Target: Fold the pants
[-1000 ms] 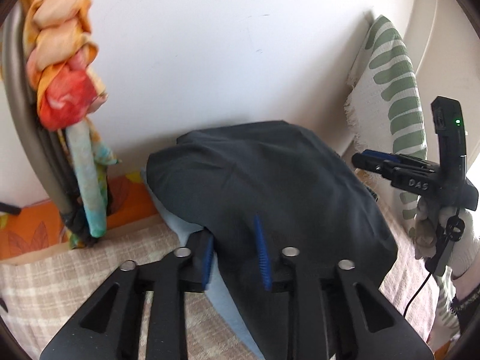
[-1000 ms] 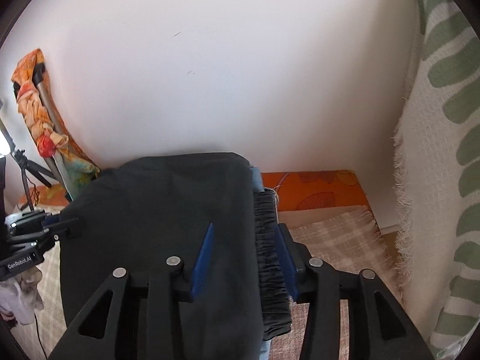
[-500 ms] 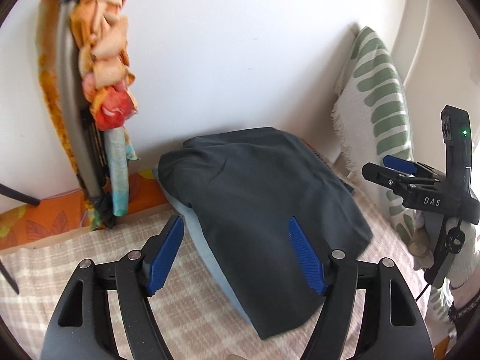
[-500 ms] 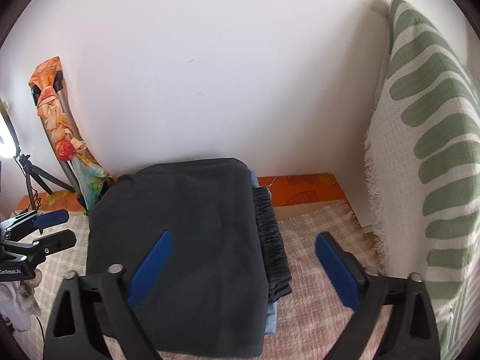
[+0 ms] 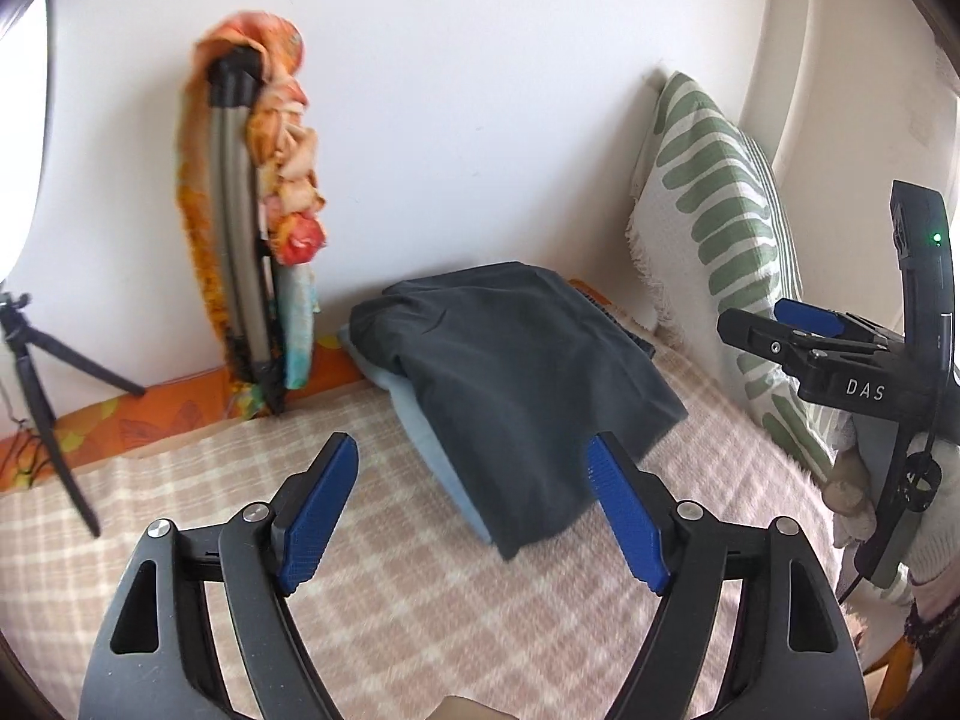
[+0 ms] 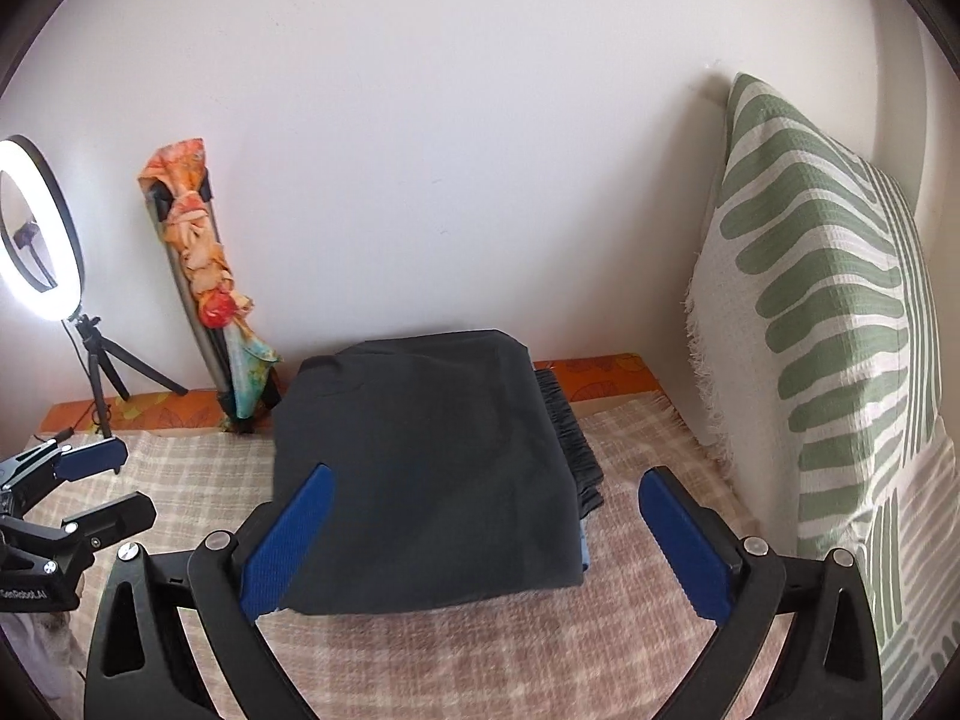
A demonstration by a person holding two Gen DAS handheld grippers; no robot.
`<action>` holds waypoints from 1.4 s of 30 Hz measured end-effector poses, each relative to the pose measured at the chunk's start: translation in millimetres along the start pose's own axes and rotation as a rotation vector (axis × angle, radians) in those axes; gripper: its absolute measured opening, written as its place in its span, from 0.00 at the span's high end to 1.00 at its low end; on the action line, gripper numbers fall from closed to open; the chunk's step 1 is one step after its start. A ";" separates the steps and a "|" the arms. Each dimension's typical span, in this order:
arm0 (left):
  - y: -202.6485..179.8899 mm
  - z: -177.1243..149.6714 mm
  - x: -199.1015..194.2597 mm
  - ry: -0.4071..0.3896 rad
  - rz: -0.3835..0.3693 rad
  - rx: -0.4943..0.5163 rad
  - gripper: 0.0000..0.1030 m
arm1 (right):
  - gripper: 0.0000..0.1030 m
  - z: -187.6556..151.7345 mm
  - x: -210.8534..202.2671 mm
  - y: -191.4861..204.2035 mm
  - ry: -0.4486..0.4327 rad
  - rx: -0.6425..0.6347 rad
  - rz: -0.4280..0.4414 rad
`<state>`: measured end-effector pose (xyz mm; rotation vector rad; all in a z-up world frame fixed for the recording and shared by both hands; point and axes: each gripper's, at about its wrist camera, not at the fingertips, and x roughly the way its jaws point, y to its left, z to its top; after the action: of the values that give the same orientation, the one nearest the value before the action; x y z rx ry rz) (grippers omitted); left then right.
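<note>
The dark grey pants lie folded in a compact stack on a light blue garment on the checked blanket, near the wall. In the right wrist view the pants show their gathered waistband along the right edge. My left gripper is open and empty, pulled back from the stack's near left corner. My right gripper is open and empty, just in front of the stack. Each gripper shows in the other's view, the right one and the left one.
A green-patterned white cushion stands upright to the right of the stack. A folded stand wrapped in orange cloth leans on the wall at the left. A lit ring light on a small tripod stands further left.
Both grippers have opened, let go of the pants and drawn back from the stack. The folded pants stay lying on the blanket.
</note>
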<state>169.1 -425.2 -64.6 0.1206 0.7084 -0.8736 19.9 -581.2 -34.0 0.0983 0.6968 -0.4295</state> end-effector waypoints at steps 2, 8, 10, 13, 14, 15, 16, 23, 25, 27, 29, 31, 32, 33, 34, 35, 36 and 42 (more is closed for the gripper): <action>0.9 -4.8 -15.0 -0.012 0.010 0.001 0.23 | 0.00 -3.9 -12.2 8.0 -0.012 0.007 -0.009; 7.4 -24.1 -53.4 -0.044 0.016 -0.005 0.23 | 0.00 -22.2 -41.2 37.6 -0.024 0.000 0.000; 9.1 -32.3 -63.8 -0.049 0.022 -0.004 0.23 | 0.00 -29.3 -48.3 47.1 -0.027 -0.013 -0.011; 11.7 -45.8 -81.2 -0.055 0.030 0.001 0.23 | 0.00 -39.7 -62.2 57.9 -0.031 -0.015 -0.009; 12.6 -49.1 -85.3 -0.056 0.031 0.000 0.23 | 0.00 -43.7 -68.0 61.3 -0.035 -0.010 -0.006; 13.6 -52.5 -89.7 -0.057 0.032 -0.001 0.23 | 0.00 -47.4 -72.9 64.4 -0.040 -0.004 -0.002; 14.2 -56.1 -94.5 -0.060 0.033 0.001 0.23 | 0.00 -51.9 -78.4 68.3 -0.047 -0.002 0.000; 14.3 -82.9 -125.0 -0.080 0.041 0.030 0.23 | 0.00 -78.5 -99.9 91.3 -0.055 0.015 -0.008; 14.9 -90.4 -131.7 -0.085 0.041 0.030 0.23 | 0.00 -85.6 -103.3 96.3 -0.048 0.025 0.005; 16.1 -97.5 -137.2 -0.097 0.048 0.029 0.23 | 0.00 -92.9 -105.8 102.3 -0.049 0.023 -0.003; 17.9 -103.0 -140.8 -0.105 0.055 0.022 0.23 | 0.00 -99.4 -107.4 108.3 -0.052 0.016 -0.011; 19.5 -108.2 -141.9 -0.103 0.059 0.018 0.22 | 0.00 -105.9 -107.7 113.5 -0.051 0.018 -0.014; 19.4 -110.5 -141.7 -0.099 0.065 0.023 0.20 | 0.00 -108.1 -107.9 115.1 -0.051 0.020 -0.012; 19.3 -112.0 -141.4 -0.096 0.071 0.029 0.19 | 0.00 -110.7 -107.9 116.7 -0.052 0.027 -0.006; 19.1 -114.1 -141.6 -0.098 0.081 0.036 0.19 | 0.00 -112.3 -108.0 117.6 -0.052 0.035 -0.001; 18.7 -115.5 -142.1 -0.102 0.090 0.041 0.19 | 0.00 -114.1 -107.6 118.4 -0.051 0.044 0.008; 18.2 -117.2 -142.9 -0.110 0.101 0.046 0.18 | 0.00 -115.4 -107.0 119.3 -0.051 0.050 0.012; 22.5 -122.0 -147.8 -0.126 0.101 0.015 0.03 | 0.00 -120.2 -104.3 121.2 -0.063 0.064 0.004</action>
<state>58.4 -267.3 -71.7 0.1126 0.5738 -0.7832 -73.3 -407.0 -65.8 0.1457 0.6206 -0.4497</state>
